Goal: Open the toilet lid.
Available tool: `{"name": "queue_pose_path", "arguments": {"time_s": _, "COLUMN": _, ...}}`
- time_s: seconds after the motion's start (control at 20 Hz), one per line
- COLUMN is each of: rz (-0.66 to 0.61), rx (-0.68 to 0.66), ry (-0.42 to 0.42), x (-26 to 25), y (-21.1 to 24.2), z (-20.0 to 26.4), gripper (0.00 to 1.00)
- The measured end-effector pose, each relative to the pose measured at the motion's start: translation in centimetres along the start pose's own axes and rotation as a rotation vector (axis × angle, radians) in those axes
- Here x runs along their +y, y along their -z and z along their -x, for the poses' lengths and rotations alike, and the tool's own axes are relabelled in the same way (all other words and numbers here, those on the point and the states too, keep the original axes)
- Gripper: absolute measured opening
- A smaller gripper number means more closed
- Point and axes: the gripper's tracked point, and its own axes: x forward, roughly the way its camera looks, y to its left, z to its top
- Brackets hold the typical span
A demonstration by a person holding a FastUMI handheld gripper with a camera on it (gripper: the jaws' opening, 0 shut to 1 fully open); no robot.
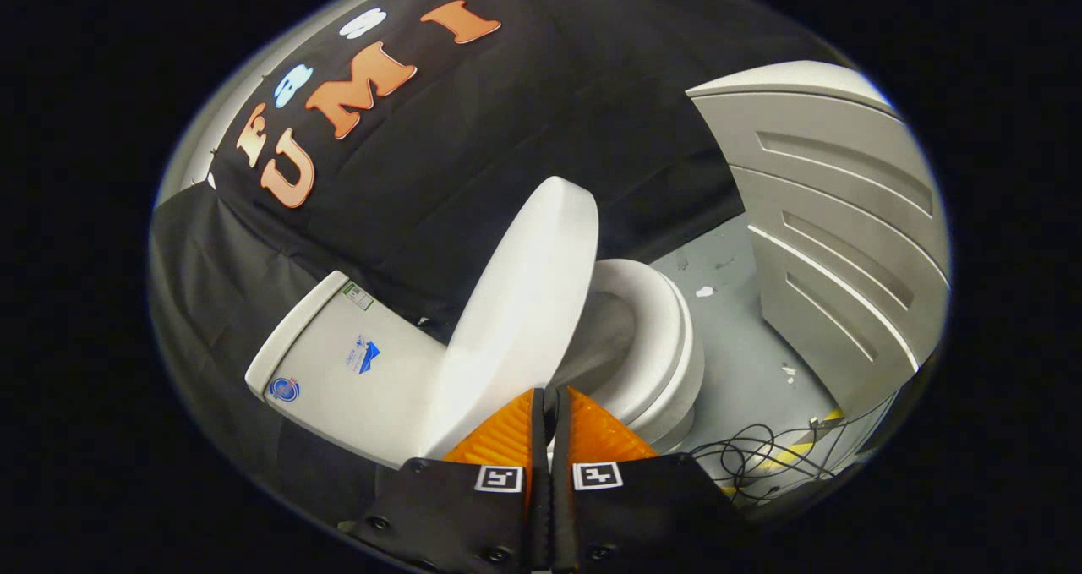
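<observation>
gripper: the two fingers are pressed together, pretty much no gap between them, nothing caught in there as far as I can see. Tips sit right at the bottom edge of the lid, can't tell if they actually touch it.

toilet lid: white, raised up well off the seat and tilted back toward the tank, so it's open most of the way. It rises just ahead of the fingertips, its underside facing the bowl side.

toilet seat: white ring, lying flat on the bowl, just beyond the fingers on the side away from the tank. Lid is clearly apart from it except down at the hinge end.

tank: white box on the other side of the lid, with a few small stickers on its face. It backs up against the black cloth wall.

floor: grey, a few pale scuffs on it, stretches out past the seat.

cables: a dark tangle lying on the floor near the base of the toilet, next to some yellow striped tape.

panel: big pale ribbed panel standing on the floor, well apart from the toilet, beyond the seat.
</observation>
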Motion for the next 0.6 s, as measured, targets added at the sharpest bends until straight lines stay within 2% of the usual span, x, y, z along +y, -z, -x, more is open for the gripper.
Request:
{"name": "queue_pose_path", "arguments": {"time_s": 0.25, "rz": 0.074, "rx": -0.020, "ry": 0.034, "x": 1.1, "y": -0.5, "z": 0.1, "gripper": 0.08}}
{"name": "queue_pose_path", "arguments": {"time_s": 0.5, "rz": 0.177, "rx": -0.080, "ry": 0.049, "x": 4.6, "y": -2.1, "z": 1.1, "gripper": 0.08}}
{"name": "queue_pose_path", "arguments": {"time_s": 0.6, "rz": 0.271, "rx": -0.098, "ry": 0.072, "x": 5.9, "y": -2.6, "z": 1.4, "gripper": 0.08}}
